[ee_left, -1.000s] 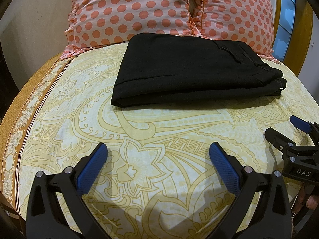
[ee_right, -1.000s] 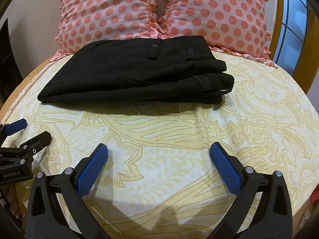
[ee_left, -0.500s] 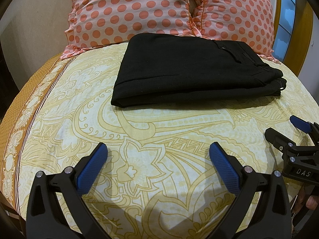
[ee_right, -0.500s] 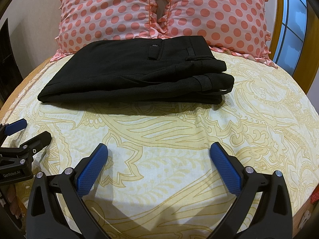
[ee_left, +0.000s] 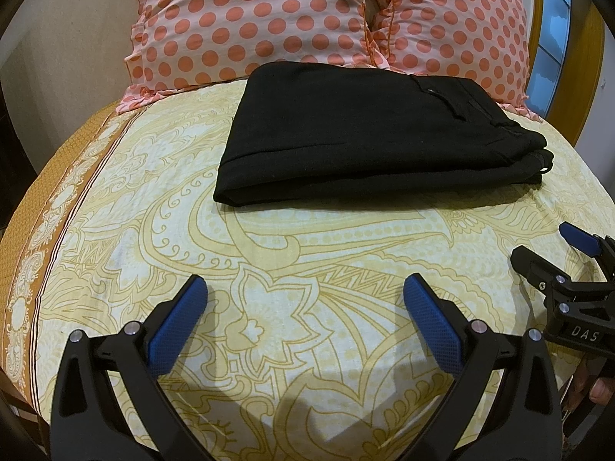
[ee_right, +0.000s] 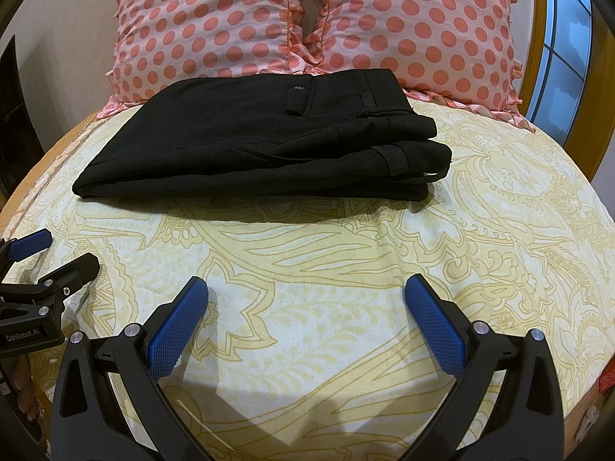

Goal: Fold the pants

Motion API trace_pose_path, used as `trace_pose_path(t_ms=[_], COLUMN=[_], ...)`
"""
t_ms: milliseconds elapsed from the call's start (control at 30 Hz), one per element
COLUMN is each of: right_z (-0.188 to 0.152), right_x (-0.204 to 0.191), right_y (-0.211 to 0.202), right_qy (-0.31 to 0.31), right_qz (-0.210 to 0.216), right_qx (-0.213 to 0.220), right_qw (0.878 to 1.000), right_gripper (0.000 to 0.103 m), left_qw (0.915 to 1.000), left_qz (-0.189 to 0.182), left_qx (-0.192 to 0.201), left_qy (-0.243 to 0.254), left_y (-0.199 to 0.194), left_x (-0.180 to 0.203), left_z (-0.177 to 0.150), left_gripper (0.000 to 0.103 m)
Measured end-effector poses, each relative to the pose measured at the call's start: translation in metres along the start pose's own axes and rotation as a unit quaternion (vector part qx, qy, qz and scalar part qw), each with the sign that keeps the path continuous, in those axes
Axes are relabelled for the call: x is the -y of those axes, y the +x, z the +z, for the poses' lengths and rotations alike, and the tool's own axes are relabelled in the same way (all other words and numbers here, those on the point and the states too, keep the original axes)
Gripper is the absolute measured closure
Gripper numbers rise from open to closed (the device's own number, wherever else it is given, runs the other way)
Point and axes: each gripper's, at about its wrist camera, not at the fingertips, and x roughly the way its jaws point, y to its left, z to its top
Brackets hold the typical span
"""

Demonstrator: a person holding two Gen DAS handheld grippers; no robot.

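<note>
Pants (ee_left: pixel 346 130) matt black cloth; bedsheet (ee_left: pixel 307 253) printed cotton; gripper pads (ee_right: pixel 177 326) textured blue.

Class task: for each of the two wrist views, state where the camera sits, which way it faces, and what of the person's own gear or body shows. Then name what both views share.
Left wrist: sits behind the left gripper, jaws open, facing up the bed at the folded black pants; the right gripper and a fingertip show at right.
Right wrist: sits behind the right gripper, jaws open, facing the pants; the left gripper shows at left.
Shared: pants, bed, polka-dot pillows, both grippers.
</note>
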Motion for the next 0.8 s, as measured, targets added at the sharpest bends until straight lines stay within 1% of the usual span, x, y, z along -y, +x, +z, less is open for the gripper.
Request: trace_pose_path(t_ms=[433,800], right_z=[-0.0003,-0.0001], right_x=[0.0002,0.0002], right_y=[0.0002,0.0004], right_qy=[0.000,0.000], right_qz=[0.000,0.000], right_qx=[0.000,0.000], right_qw=[1.000,1.000], right_gripper=[0.001,0.001], left_qw=[0.9999,0.9998], left_qz=[-0.002,-0.003], left_qx=[-0.017,-0.017], left_qy=[0.002,0.003], left_y=[0.0008,0.0006], left_x=[-0.0015,-0.0020], left_z=[0.0005,0.0005], left_gripper=[0.002,0.002])
